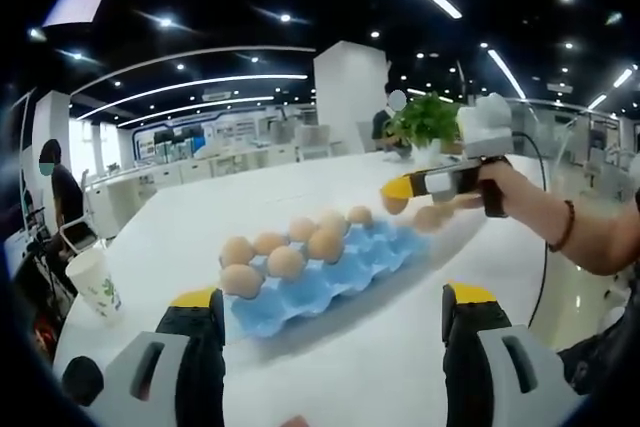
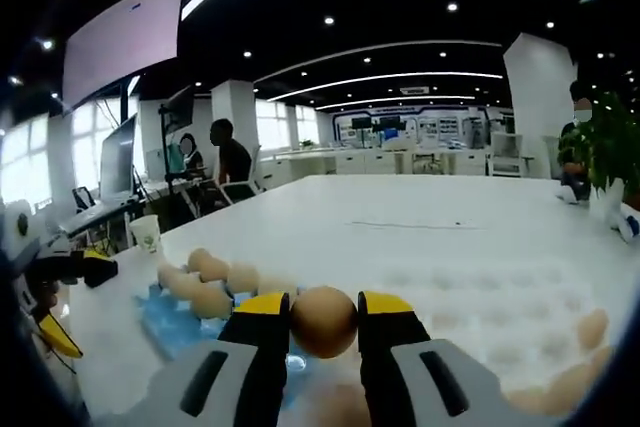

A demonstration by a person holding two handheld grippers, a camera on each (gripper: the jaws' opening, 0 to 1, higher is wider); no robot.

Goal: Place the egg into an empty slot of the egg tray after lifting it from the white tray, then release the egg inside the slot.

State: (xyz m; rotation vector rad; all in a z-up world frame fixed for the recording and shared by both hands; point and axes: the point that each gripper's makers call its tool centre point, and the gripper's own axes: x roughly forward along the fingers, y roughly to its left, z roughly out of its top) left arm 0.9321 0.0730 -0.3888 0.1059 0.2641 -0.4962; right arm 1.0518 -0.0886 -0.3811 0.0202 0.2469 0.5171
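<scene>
Right gripper (image 2: 324, 319): its yellow-tipped black fingers are clenched on a brown egg (image 2: 324, 321), which sits squarely between the two tips.
Held egg, seen from the left gripper view: it hangs (image 1: 396, 203) under the right gripper (image 1: 400, 190), just past the far end of the tray and above the worktop.
Left gripper (image 1: 332, 309): fingers spread wide apart and grasping nothing, the tray lying ahead of the gap between them.
Blue moulded egg tray (image 1: 340, 272): flat on the white worktop (image 1: 300, 187); brown eggs (image 1: 285, 261) fill the slots toward the left finger's side and the far row, while the slots toward the right finger's side are bare.
Same tray in the right gripper view: it lies (image 2: 165, 317) beyond and to the left of the left finger, with eggs (image 2: 210, 282) in a cluster.
White tray (image 2: 480, 292): pale and dimpled, ahead and right of the right gripper's fingers, with eggs (image 2: 592, 327) at its right edge.
Paper cup (image 1: 97, 284): stands left of the left finger, near the worktop's edge.
Potted green plant (image 1: 425, 119): far behind the right gripper.
</scene>
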